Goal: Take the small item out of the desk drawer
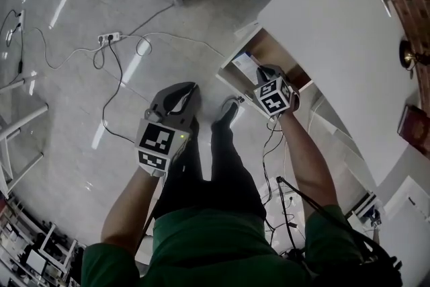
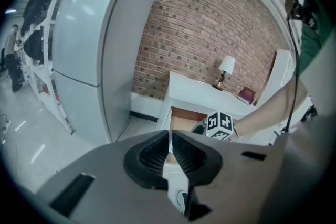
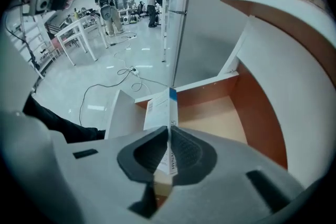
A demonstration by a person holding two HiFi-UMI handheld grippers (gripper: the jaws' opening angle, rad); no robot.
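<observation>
1. Nearest the lens: green shirt [image 1: 215,252] and two forearms, reaching down and forward.
2. Upper right of the head view: white desk surface [image 1: 336,44], with a lamp [image 2: 226,65] and a red book [image 2: 245,95] on it. Below its edge, the open desk drawer [image 3: 215,113], wood-coloured inside, its visible bottom bare.
3. Right gripper [image 3: 169,139], poised over the drawer: jaws almost together, pads pressed on both faces of a thin white carton [image 3: 160,110] with a blue edge. Held edge-on, upper part standing out past the tips.
4. Left gripper [image 2: 170,139], off to the left of the drawer, over the tiled floor [image 1: 101,10]: jaws together but for a hairline slit, nothing between.
5. Step in hand, by judgement: extraction. Carton gripped and seemingly off the drawer bottom, not yet set down anywhere.
6. Next move, probably: carry the carton clear of the drawer front and the desk edge. Calls for a firm pinch, since so thin a carton could pivot or slip between the pads.
</observation>
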